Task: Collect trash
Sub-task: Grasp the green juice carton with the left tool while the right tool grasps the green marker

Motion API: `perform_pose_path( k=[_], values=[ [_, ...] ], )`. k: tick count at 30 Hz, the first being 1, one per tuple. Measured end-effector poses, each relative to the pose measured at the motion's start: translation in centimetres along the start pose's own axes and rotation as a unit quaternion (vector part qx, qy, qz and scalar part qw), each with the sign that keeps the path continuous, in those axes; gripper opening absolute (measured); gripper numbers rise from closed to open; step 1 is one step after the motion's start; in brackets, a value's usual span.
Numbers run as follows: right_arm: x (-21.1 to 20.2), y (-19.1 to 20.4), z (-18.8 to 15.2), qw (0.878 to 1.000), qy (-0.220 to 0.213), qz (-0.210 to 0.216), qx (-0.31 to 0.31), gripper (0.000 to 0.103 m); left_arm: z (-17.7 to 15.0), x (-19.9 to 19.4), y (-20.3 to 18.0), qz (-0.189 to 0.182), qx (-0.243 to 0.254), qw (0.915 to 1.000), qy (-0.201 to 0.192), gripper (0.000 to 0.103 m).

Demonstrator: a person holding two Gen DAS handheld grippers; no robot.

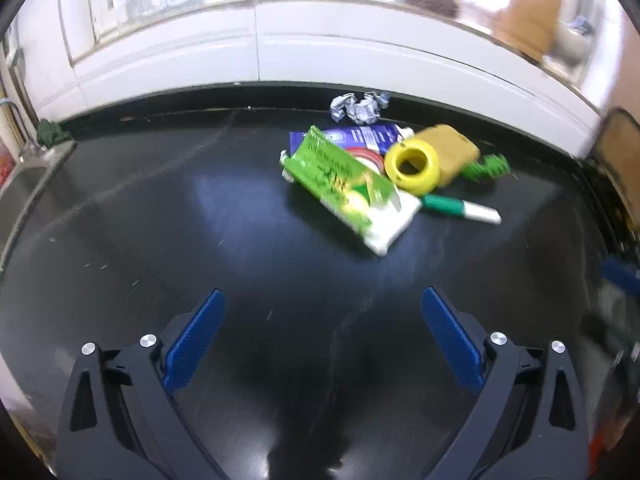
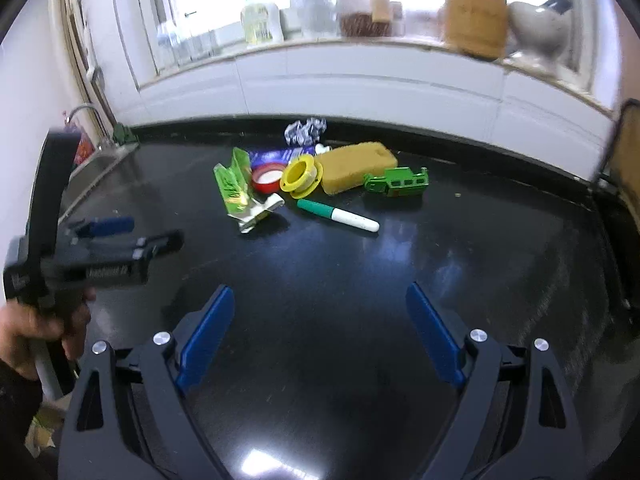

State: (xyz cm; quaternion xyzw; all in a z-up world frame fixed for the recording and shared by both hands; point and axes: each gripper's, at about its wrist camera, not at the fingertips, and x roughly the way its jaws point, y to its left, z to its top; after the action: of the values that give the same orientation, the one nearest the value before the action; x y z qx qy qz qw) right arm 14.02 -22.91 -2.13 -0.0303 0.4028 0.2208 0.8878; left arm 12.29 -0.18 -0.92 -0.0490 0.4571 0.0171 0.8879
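Note:
A pile of items lies at the back of the black countertop (image 1: 160,208): crumpled foil (image 1: 358,108), a flattened green carton (image 1: 344,184), a blue packet (image 1: 360,138), a red tape roll (image 1: 366,156), a yellow spool (image 1: 414,164), a sponge (image 1: 448,148), a green toy (image 1: 488,166) and a green-and-white marker (image 1: 460,208). My left gripper (image 1: 322,291) hangs open, short of the pile with nothing between its pads. In the right wrist view the foil (image 2: 306,130), carton (image 2: 236,188) and marker (image 2: 340,214) lie ahead of my right gripper (image 2: 319,287), which is open and empty. The left gripper (image 2: 148,234) shows at the left, held by a hand (image 2: 36,328).
A steel sink (image 2: 100,160) with a faucet (image 2: 86,112) sits at the counter's left end. White tiles rise behind the counter, and a sill above carries a green-capped bottle (image 2: 260,20) and several jars. A dark rack (image 2: 624,152) stands at the right edge.

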Motion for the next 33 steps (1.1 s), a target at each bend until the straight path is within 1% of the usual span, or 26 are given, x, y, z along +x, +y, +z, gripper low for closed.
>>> perform_pose_path(
  k=[2, 5, 6, 8, 11, 12, 15, 17, 18, 19, 20, 21, 22, 23, 24, 25, 26, 27, 30, 33],
  values=[
    [2.0, -0.5, 0.8, 1.0, 0.011, 0.005, -0.007, 0.085, 1.6, 1.8, -0.3, 0.002, -0.015, 0.9999, 0.004, 0.096],
    [5.2, -1.3, 2.0, 1.0, 0.026, 0.006, -0.016, 0.085, 4.0, 5.3, -0.7, 0.012, -0.032, 0.9992, 0.02, 0.096],
    [6.6, -1.6, 2.6, 0.999, 0.033, 0.004, -0.021, 0.085, 4.6, 6.3, -0.7, 0.009, -0.039, 0.9989, 0.025, 0.096],
    [8.3, -2.2, 3.2, 0.999, 0.042, 0.001, -0.027, 0.085, 5.3, 7.7, -0.7, 0.021, -0.047, 0.9981, 0.035, 0.096],
    [10.9, -2.9, 4.2, 0.998, 0.054, -0.003, -0.039, 0.085, 6.2, 10.2, -0.2, 0.008, -0.078, 0.9951, 0.061, 0.096],
    [11.5, -3.1, 4.4, 0.998, 0.057, 0.0, -0.041, 0.085, 6.4, 10.4, -0.2, 0.009, -0.083, 0.9947, 0.059, 0.096],
    [13.0, -3.5, 4.8, 0.997, 0.065, 0.001, -0.047, 0.084, 7.0, 11.1, -0.2, 0.013, -0.078, 0.9957, 0.049, 0.096],
    [13.5, -3.4, 4.9, 0.996, 0.067, -0.001, -0.055, 0.074, 7.2, 11.2, 0.0, 0.002, -0.081, 0.996, 0.038, 0.095],
    [13.5, -3.3, 5.0, 0.996, 0.064, -0.004, -0.059, 0.072, 7.1, 11.3, 0.0, 0.0, -0.078, 0.9963, 0.035, 0.091],
    [13.5, -3.1, 5.0, 0.996, 0.062, -0.003, -0.067, 0.068, 7.0, 11.1, 0.0, 0.001, -0.072, 0.9969, 0.03, 0.081],
    [13.5, -2.8, 5.0, 0.996, 0.061, 0.001, -0.072, 0.063, 6.9, 10.9, 0.0, 0.0, -0.065, 0.9976, 0.025, 0.075],
    [13.4, -2.7, 5.0, 0.995, 0.061, 0.003, -0.074, 0.06, 6.6, 10.6, 0.1, -0.001, -0.056, 0.9982, 0.021, 0.061],
    [13.3, -2.4, 5.0, 0.995, 0.06, 0.008, -0.079, 0.053, 6.3, 10.5, 0.2, 0.0, -0.048, 0.9987, 0.019, 0.051],
    [13.2, -2.0, 4.9, 0.995, 0.059, 0.011, -0.083, 0.044, 6.1, 10.3, 0.2, -0.001, -0.043, 0.9989, 0.019, 0.046],
    [13.1, -1.6, 4.8, 0.994, 0.06, 0.016, -0.089, 0.037, 6.0, 10.2, 0.3, -0.006, -0.039, 0.999, 0.019, 0.036],
    [12.8, -1.2, 4.7, 0.994, 0.06, 0.017, -0.094, 0.026, 5.7, 9.9, 0.6, -0.014, -0.038, 0.999, 0.021, 0.031],
    [12.6, -0.7, 4.5, 0.993, 0.06, 0.013, -0.103, 0.019, 5.3, 9.7, 0.8, -0.021, -0.035, 0.9989, 0.023, 0.029],
    [12.4, -0.1, 4.2, 0.992, 0.06, 0.009, -0.111, 0.015, 5.0, 9.4, 1.1, -0.025, -0.033, 0.9989, 0.025, 0.027],
    [11.7, 1.3, 3.1, 0.991, 0.056, 0.004, -0.119, 0.014, 3.6, 8.3, 2.1, -0.033, -0.022, 0.9989, 0.025, 0.022],
    [10.5, 2.0, 2.1, 0.993, 0.053, 0.001, -0.101, 0.014, 2.0, 6.9, 2.9, -0.039, -0.009, 0.9988, 0.026, 0.022]
  ],
)
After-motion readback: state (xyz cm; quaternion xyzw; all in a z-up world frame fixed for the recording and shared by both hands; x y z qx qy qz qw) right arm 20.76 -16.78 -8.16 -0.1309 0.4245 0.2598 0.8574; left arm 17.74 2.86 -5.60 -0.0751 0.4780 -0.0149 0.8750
